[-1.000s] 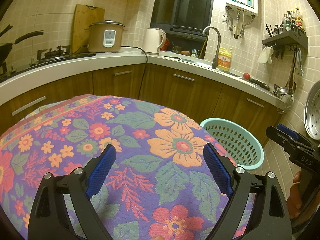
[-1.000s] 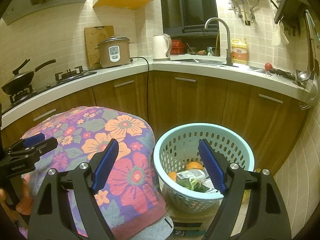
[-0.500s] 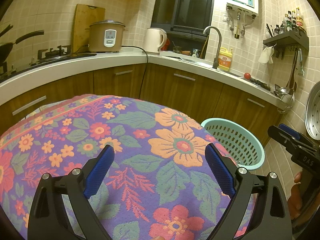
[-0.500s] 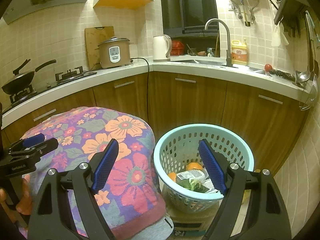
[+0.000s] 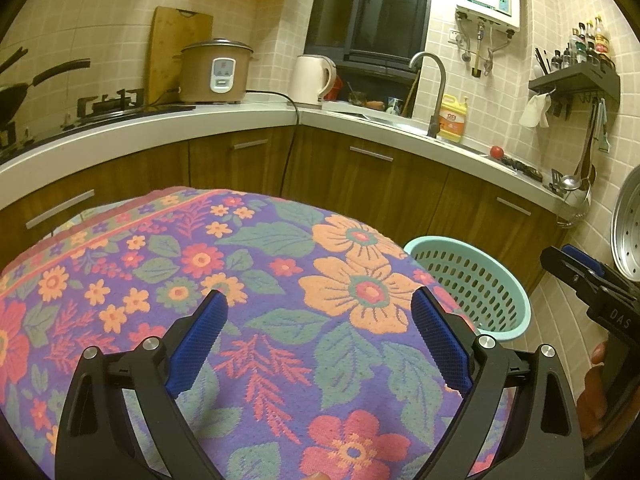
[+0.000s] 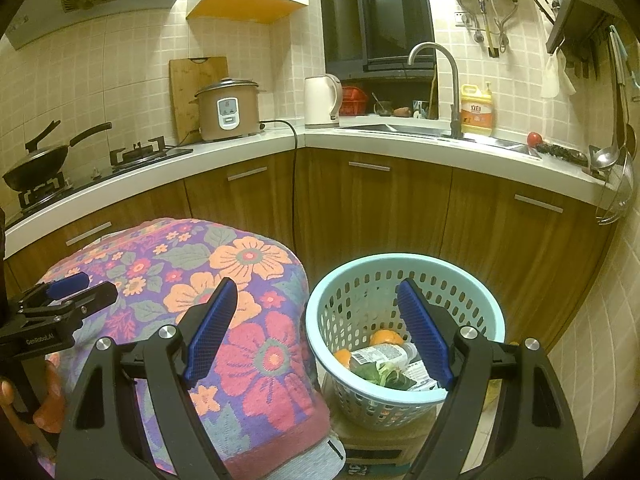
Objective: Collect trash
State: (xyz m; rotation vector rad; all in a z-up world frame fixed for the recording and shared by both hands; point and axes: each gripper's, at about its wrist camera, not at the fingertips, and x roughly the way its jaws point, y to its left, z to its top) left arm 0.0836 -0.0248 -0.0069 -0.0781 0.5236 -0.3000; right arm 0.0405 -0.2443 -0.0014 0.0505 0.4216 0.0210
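floral cloth (image 5: pixel 280 280) under left tool (image 5: pixel 320 340), spread wide, empty

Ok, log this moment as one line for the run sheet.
left gripper: open, empty, over floral cloth | right gripper: open, empty | basket: holds bottle, orange peels, greens

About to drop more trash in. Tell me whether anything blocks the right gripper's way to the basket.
Nothing visible does. The right gripper is open and empty, above the teal basket, whose mouth is uncovered; a bottle and orange peels lie inside.
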